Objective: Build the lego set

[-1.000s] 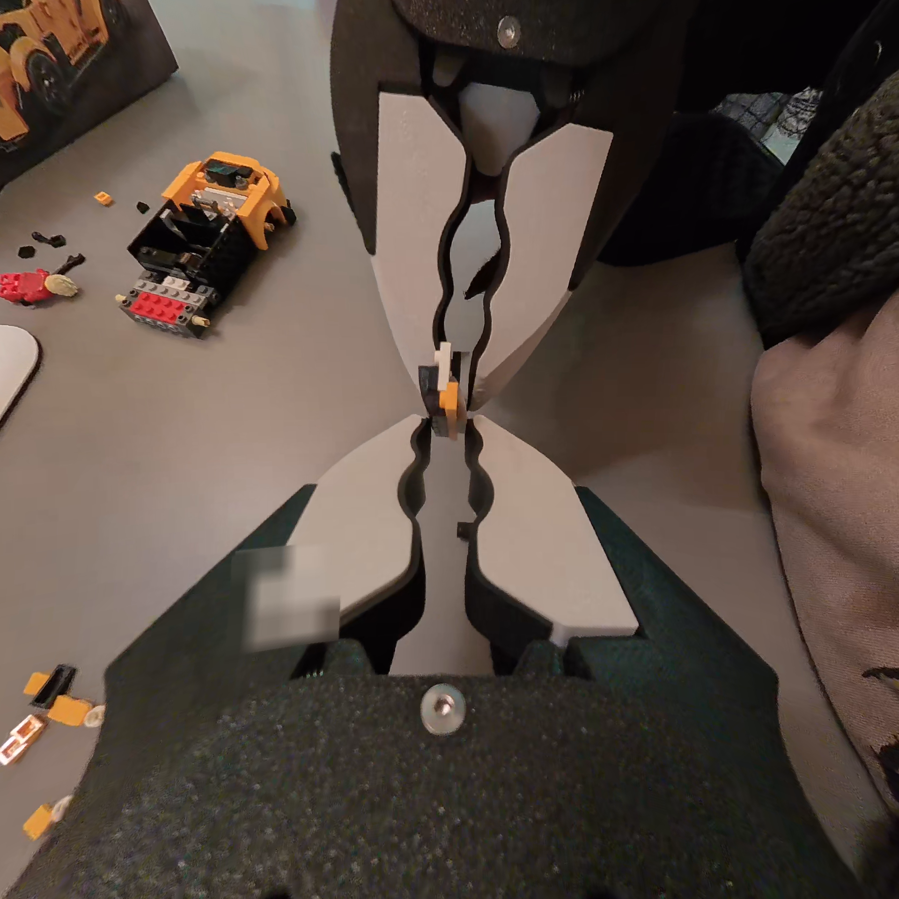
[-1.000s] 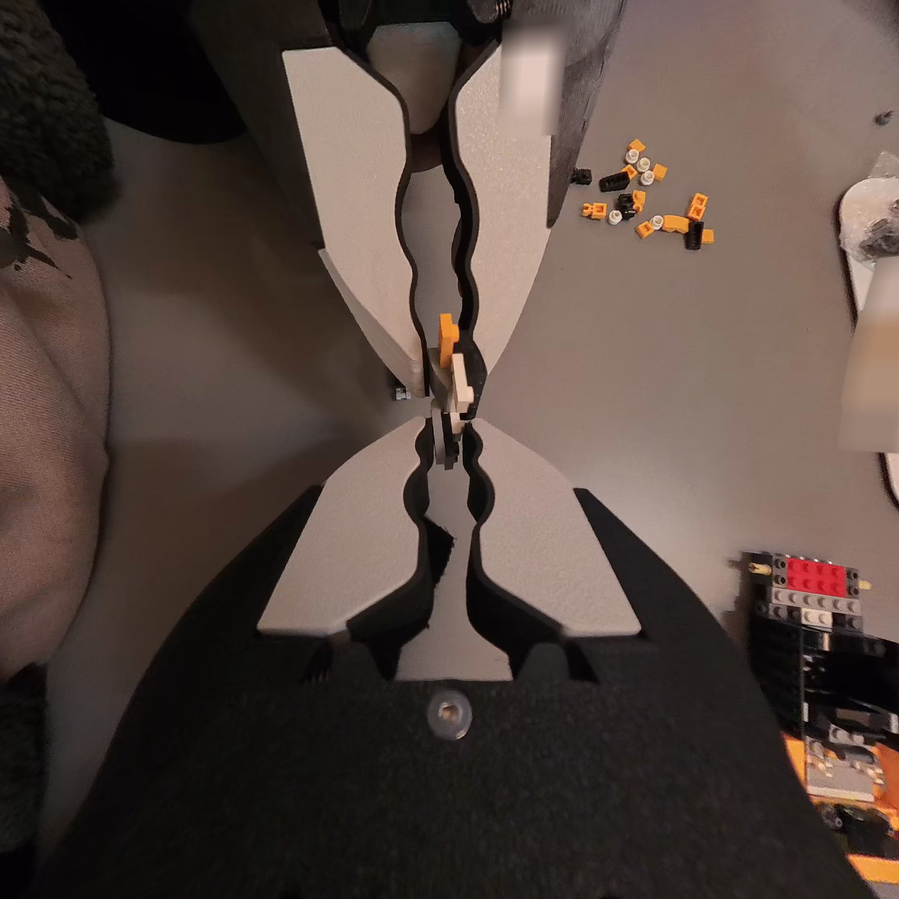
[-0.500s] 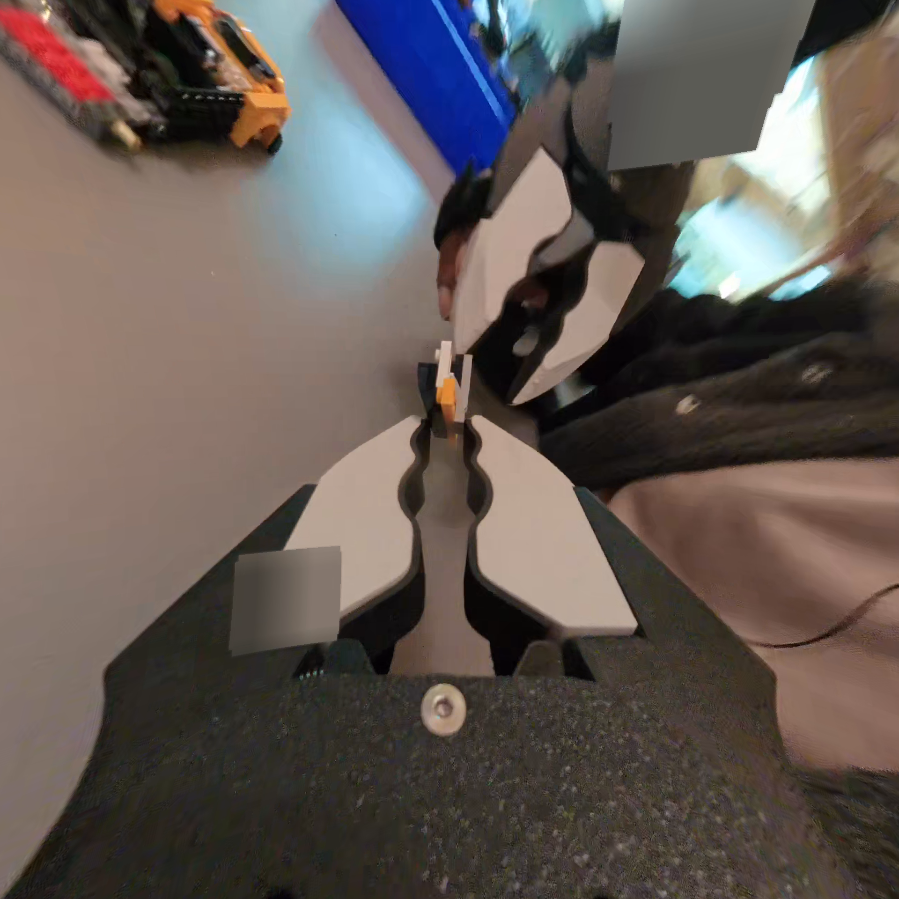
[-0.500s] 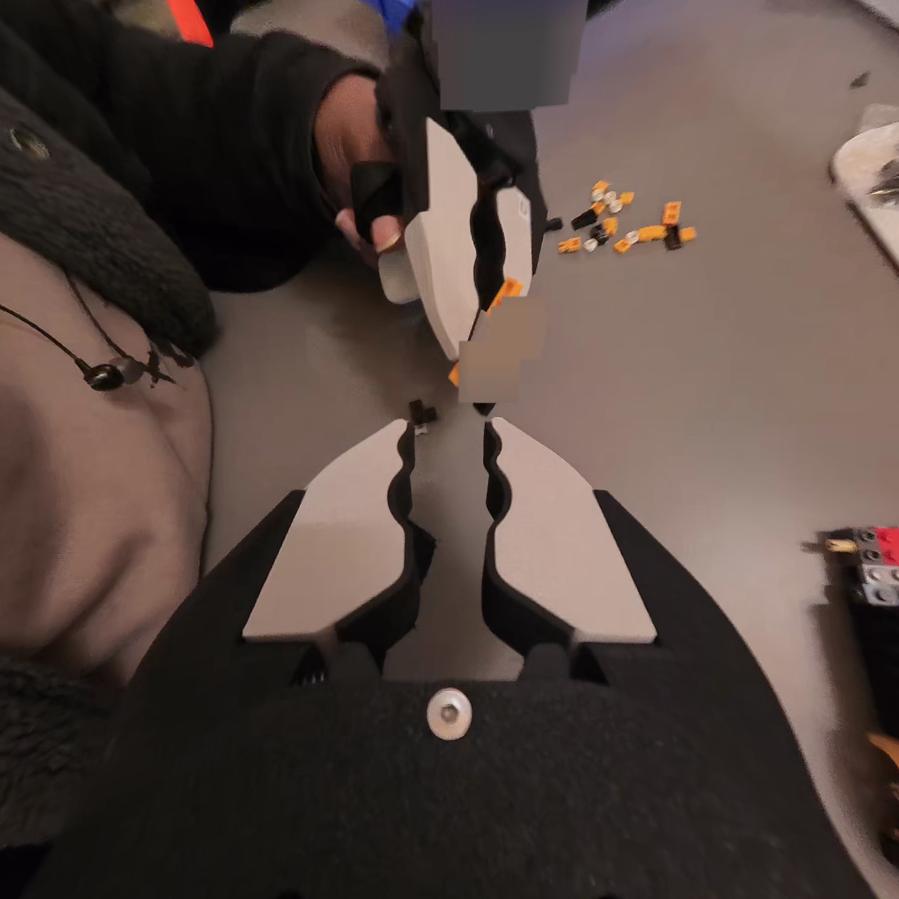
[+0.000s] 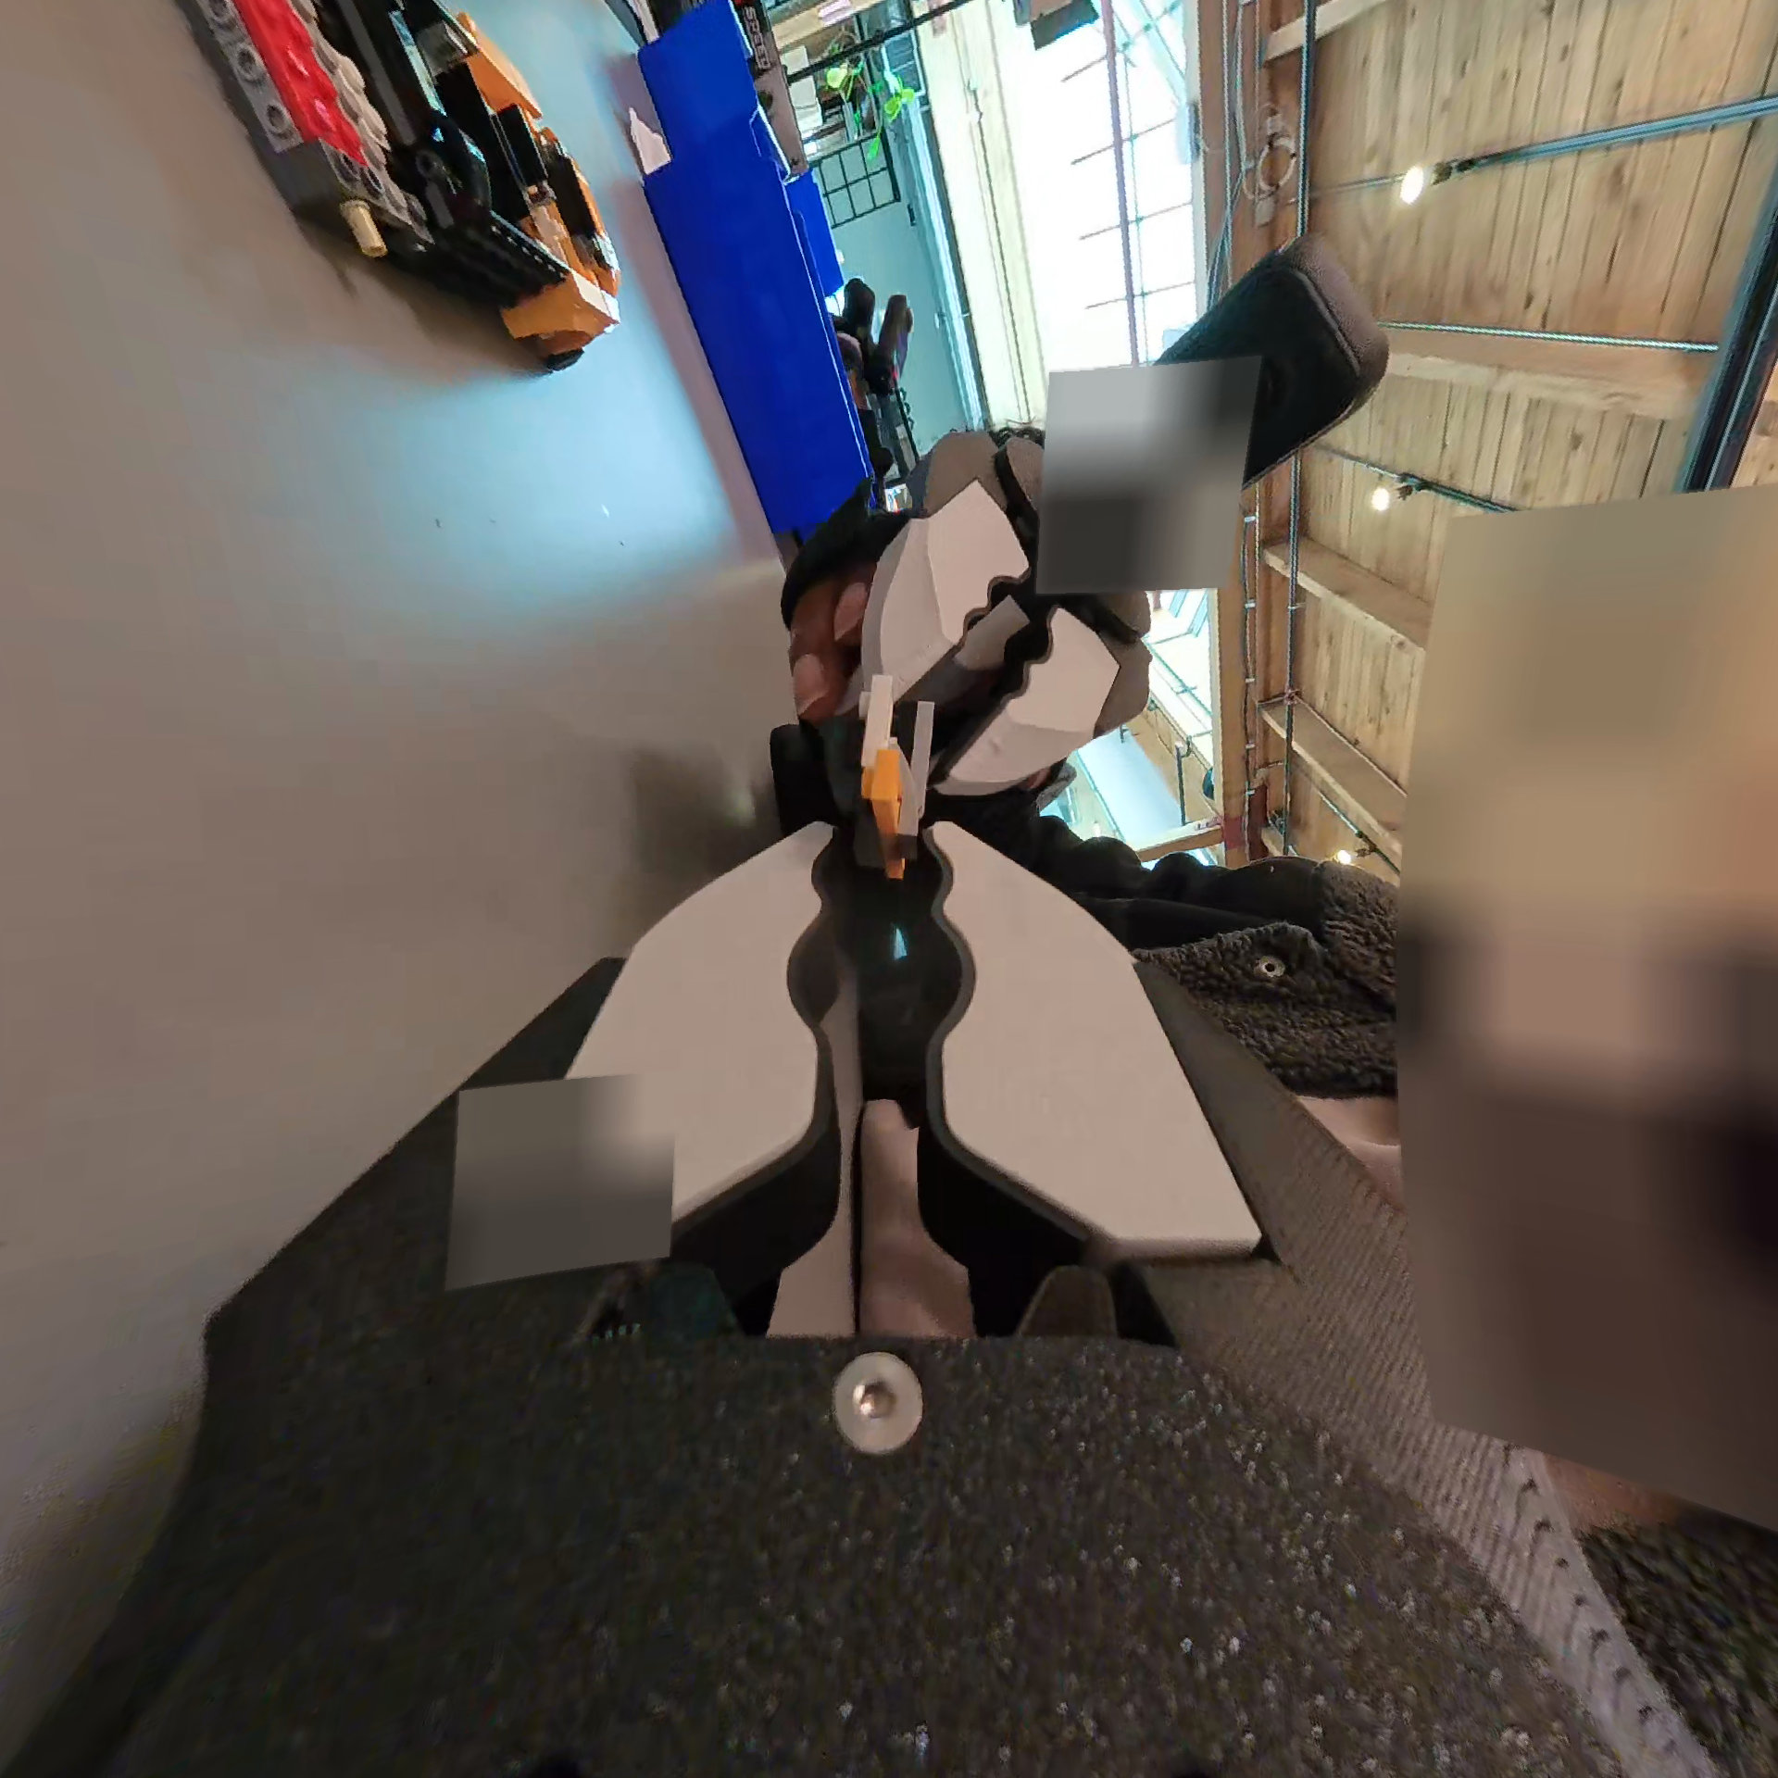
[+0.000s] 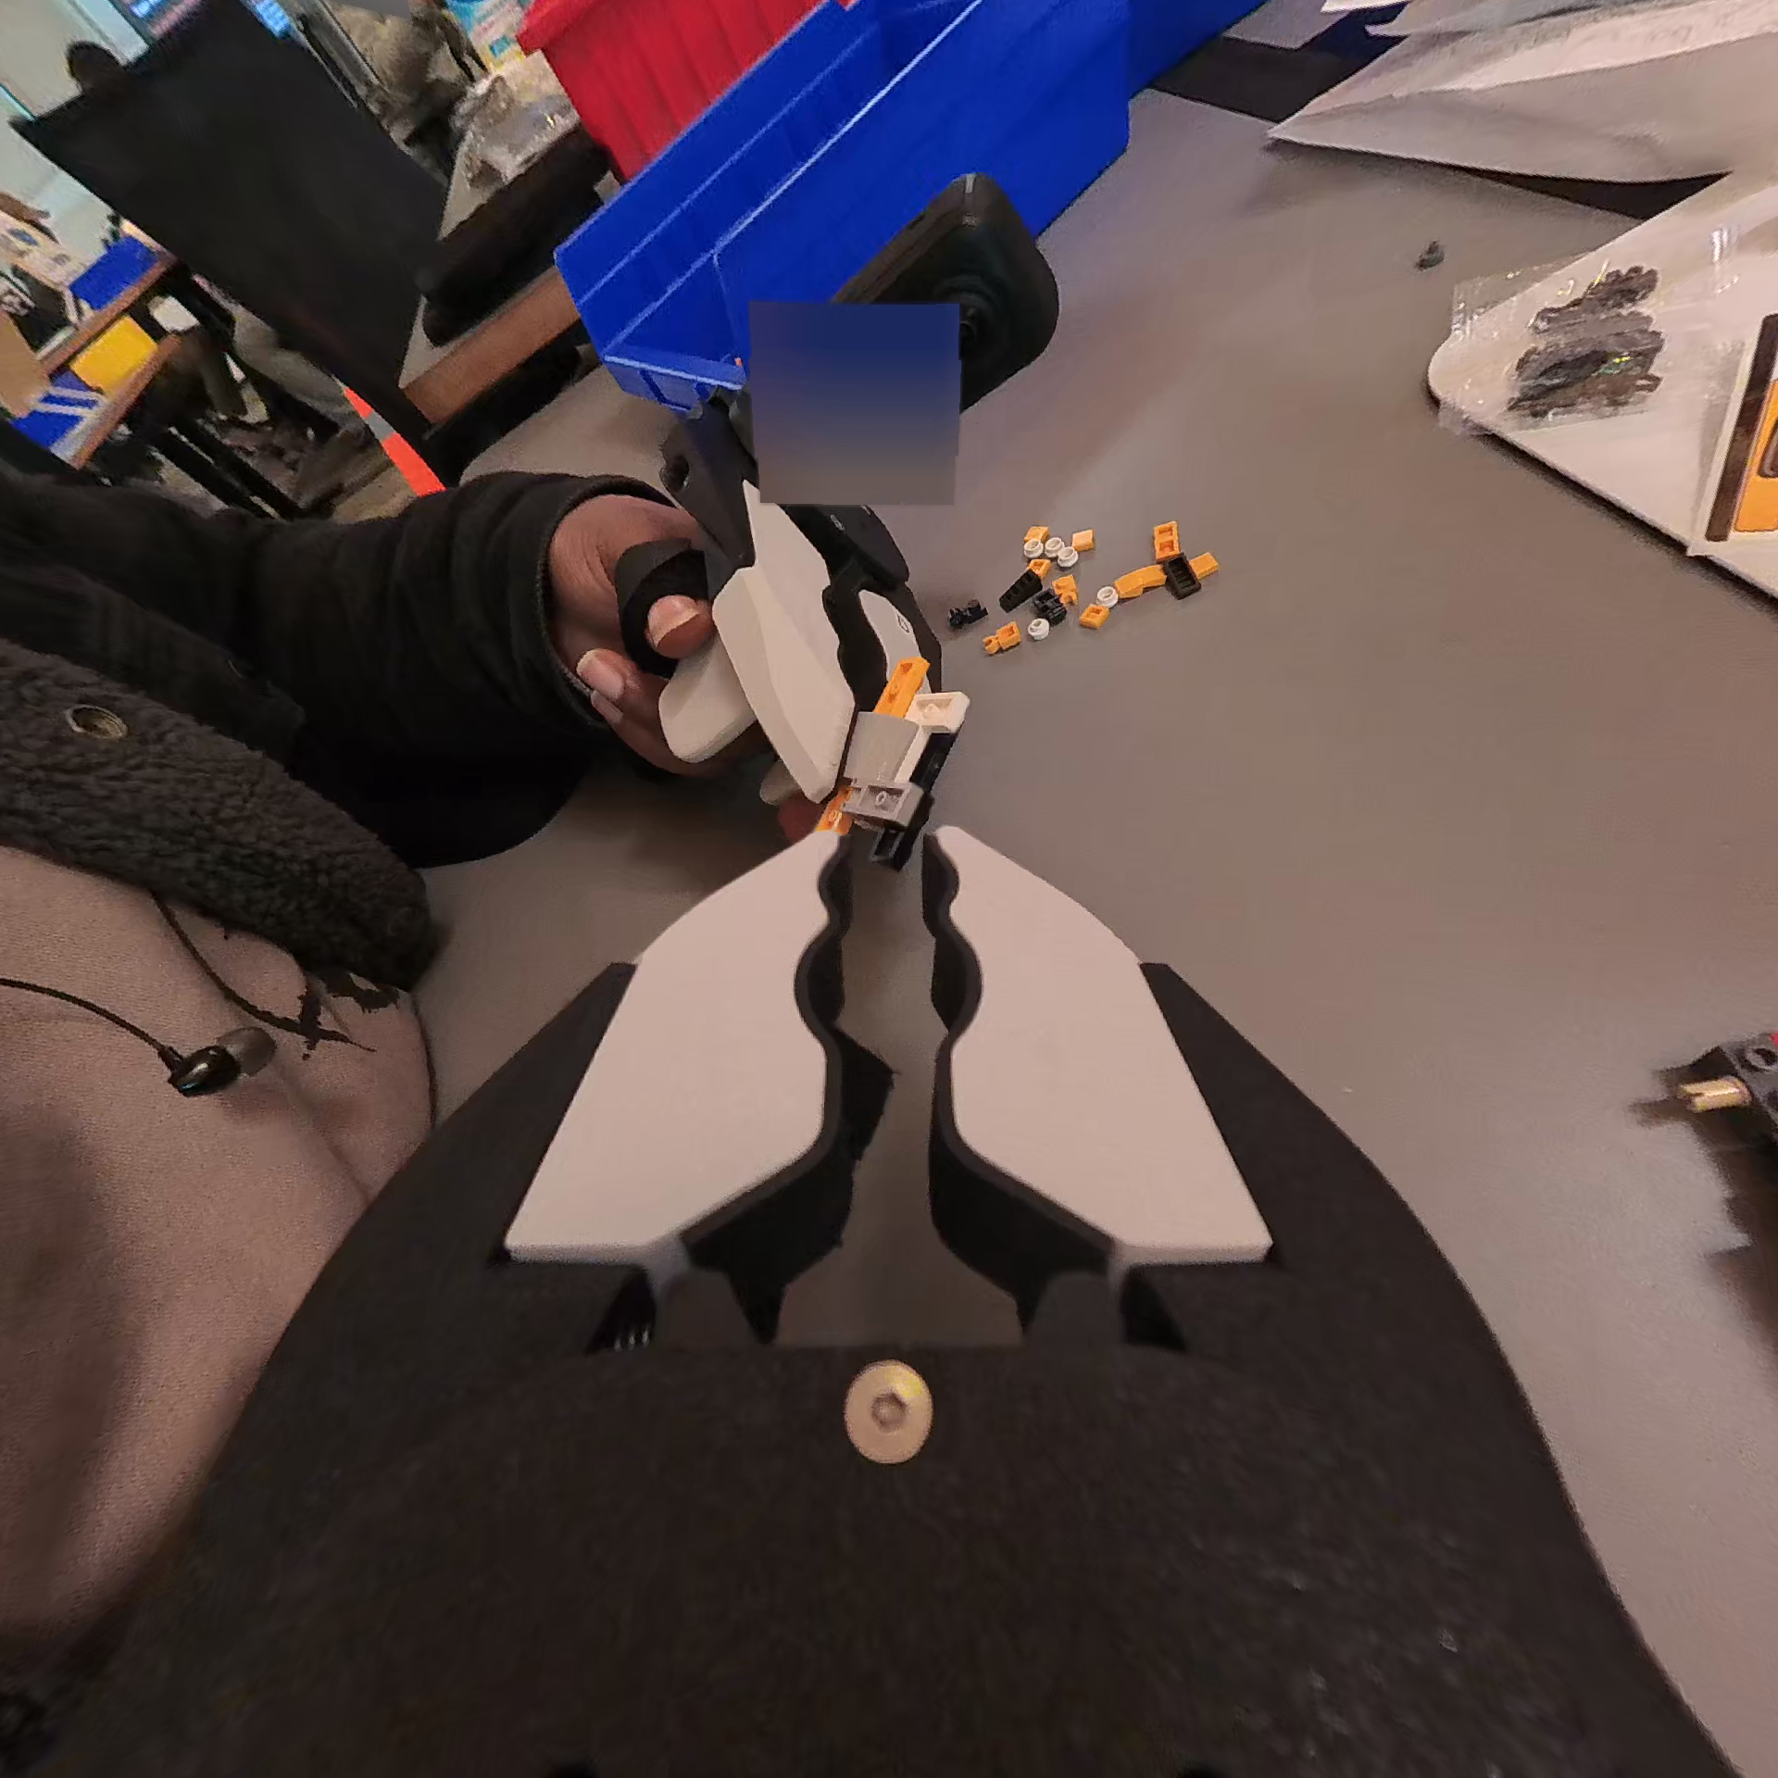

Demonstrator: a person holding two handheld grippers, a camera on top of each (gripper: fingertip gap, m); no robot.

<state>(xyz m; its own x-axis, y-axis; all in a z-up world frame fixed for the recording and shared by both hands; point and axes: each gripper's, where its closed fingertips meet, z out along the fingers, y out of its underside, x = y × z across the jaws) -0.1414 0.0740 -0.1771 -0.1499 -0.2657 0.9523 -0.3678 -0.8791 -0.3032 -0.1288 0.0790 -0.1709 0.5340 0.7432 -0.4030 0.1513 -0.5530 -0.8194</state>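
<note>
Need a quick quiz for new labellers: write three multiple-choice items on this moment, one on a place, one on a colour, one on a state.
1. Where do the loose pieces lie? A on a chair; B on the table; C on the person's lap.
2. What colour is the bin? A green; B blue; C yellow.
3. How are the right tongs? A open, empty; B shut on a wheel; C shut on a bag.
Answers: 1 B, they are scattered on the grey top; 2 B, its walls are bright blue; 3 A, a gap shows between the tips, while the left tongs hold the brick cluster.
</note>
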